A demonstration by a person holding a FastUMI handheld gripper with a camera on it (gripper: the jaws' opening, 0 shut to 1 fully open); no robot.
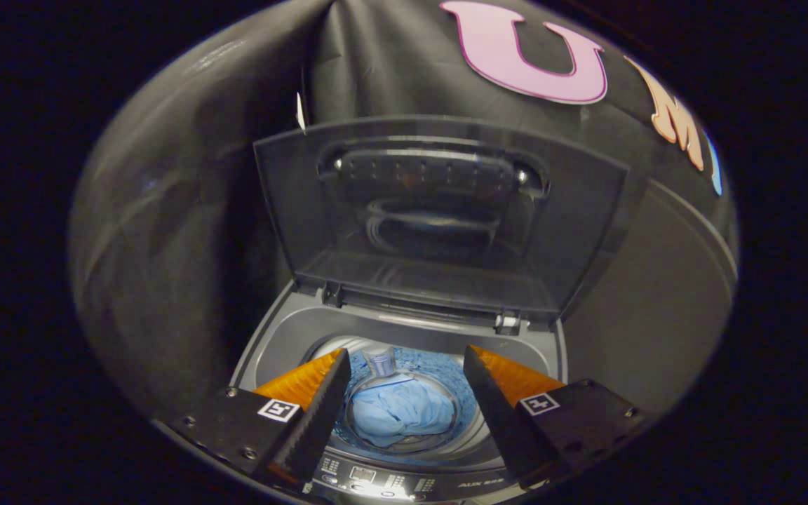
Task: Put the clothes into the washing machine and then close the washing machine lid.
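Observation:
A grey top-loading washing machine (274, 337) stands below me with its dark see-through lid (439, 217) raised upright at the back. Down in the drum lies a crumpled light blue garment (400, 414), seen between my fingers and well below them. My gripper (404, 372) hangs open above the drum's mouth with nothing between its fingers. The left finger (316, 410) and the right finger (492, 403) stand wide apart over the machine's front rim.
The machine's control panel (383, 484) with buttons runs along the front edge just under my fingers. Black cloth walls (165, 210) close in behind and on both sides of the machine. The raised lid leans near the back wall.

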